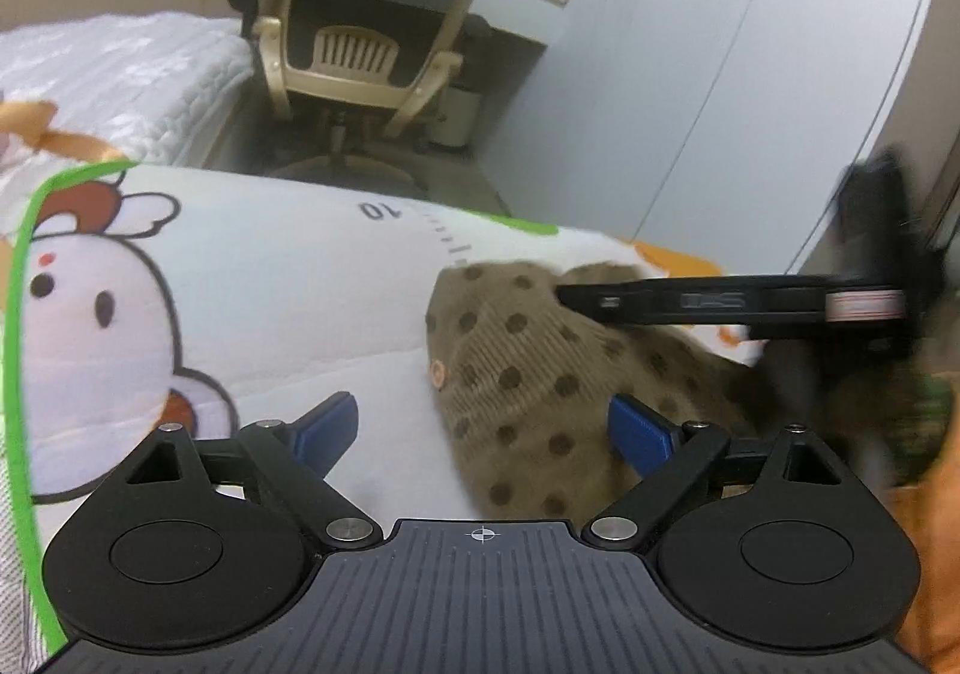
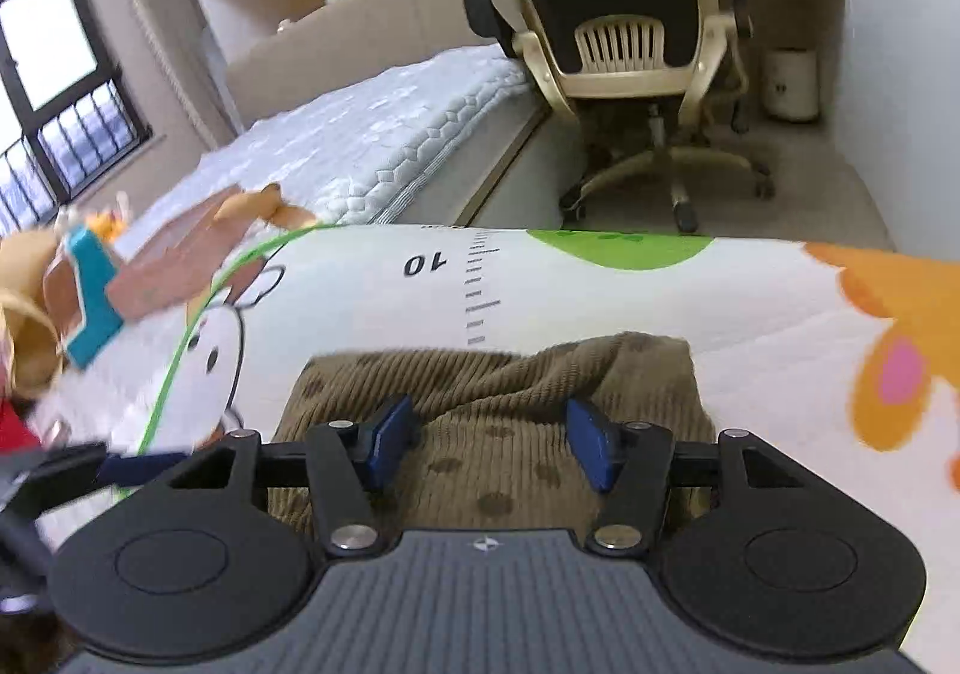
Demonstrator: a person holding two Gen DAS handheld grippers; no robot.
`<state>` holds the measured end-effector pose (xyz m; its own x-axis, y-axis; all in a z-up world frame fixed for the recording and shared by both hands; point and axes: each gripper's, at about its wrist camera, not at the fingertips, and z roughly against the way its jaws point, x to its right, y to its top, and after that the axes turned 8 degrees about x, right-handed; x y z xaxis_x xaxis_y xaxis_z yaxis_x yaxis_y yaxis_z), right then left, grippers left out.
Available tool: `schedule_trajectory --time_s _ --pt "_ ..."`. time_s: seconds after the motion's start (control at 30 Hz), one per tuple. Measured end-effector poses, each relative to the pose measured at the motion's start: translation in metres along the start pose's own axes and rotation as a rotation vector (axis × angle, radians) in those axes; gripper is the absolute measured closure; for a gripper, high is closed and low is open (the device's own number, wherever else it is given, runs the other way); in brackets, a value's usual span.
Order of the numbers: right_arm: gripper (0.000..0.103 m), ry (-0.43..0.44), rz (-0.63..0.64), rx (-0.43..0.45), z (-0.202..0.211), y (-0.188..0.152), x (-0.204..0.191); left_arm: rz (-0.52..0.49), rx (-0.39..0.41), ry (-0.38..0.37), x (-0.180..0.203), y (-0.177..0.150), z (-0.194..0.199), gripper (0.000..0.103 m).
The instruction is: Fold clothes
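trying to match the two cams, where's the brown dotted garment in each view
Left wrist: the garment lies right of centre on the printed mat, partly between the open left gripper, with the right gripper's finger above it.
Right wrist: the garment is at lower centre, under and between the open right gripper.
Shared landmark: the "10" ruler mark just beyond the garment.

Beige office chair [image 2: 624, 32] on grey carpet [image 2: 798, 176]; quilted white mattress [image 2: 384, 134] alongside; barred window [image 2: 54, 92] bright; pale walls [image 1: 720, 44].
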<state>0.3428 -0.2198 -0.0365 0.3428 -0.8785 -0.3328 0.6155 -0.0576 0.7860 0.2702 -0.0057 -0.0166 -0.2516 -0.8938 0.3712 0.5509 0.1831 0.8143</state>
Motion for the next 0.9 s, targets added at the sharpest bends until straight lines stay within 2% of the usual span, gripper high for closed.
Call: schedule_trajectory --time_s 0.1,0.17,0.27,0.37,0.43,0.5,0.63,0.73,0.8,0.9 --pt "0.045 -0.01 0.045 0.024 0.016 -0.006 0.001 0.083 0.022 -0.099 -0.01 0.013 0.008 0.008" --pt "0.041 -0.032 0.097 0.085 0.038 -0.008 0.001 0.136 0.036 -0.168 -0.015 0.022 0.011 0.008" --pt "0.033 -0.092 0.192 0.175 0.081 -0.017 -0.003 0.166 0.001 -0.236 -0.007 0.032 -0.016 0.007" --pt "0.028 -0.075 0.258 0.172 0.111 -0.038 -0.011 0.181 -0.043 -0.279 0.0 0.038 -0.046 0.007" --pt "0.023 -0.063 0.283 0.111 0.115 -0.058 -0.016 0.162 -0.048 -0.258 0.002 0.037 -0.055 0.007" --pt "0.022 -0.065 0.305 0.041 0.111 -0.081 -0.02 0.144 -0.053 -0.238 0.004 0.037 -0.064 0.007" --pt "0.022 -0.064 0.308 0.019 0.108 -0.099 -0.024 0.109 -0.059 -0.198 0.007 0.036 -0.078 0.007" --pt "0.022 -0.06 0.342 0.038 0.122 -0.095 -0.028 0.071 -0.005 -0.143 0.01 0.037 -0.049 0.007" --pt "0.022 -0.107 0.393 0.058 0.132 -0.1 -0.029 -0.014 0.026 -0.088 0.016 0.026 -0.018 0.007" --pt "0.024 -0.177 0.47 0.089 0.148 -0.106 -0.03 -0.154 0.031 -0.011 0.029 -0.005 0.023 0.007"
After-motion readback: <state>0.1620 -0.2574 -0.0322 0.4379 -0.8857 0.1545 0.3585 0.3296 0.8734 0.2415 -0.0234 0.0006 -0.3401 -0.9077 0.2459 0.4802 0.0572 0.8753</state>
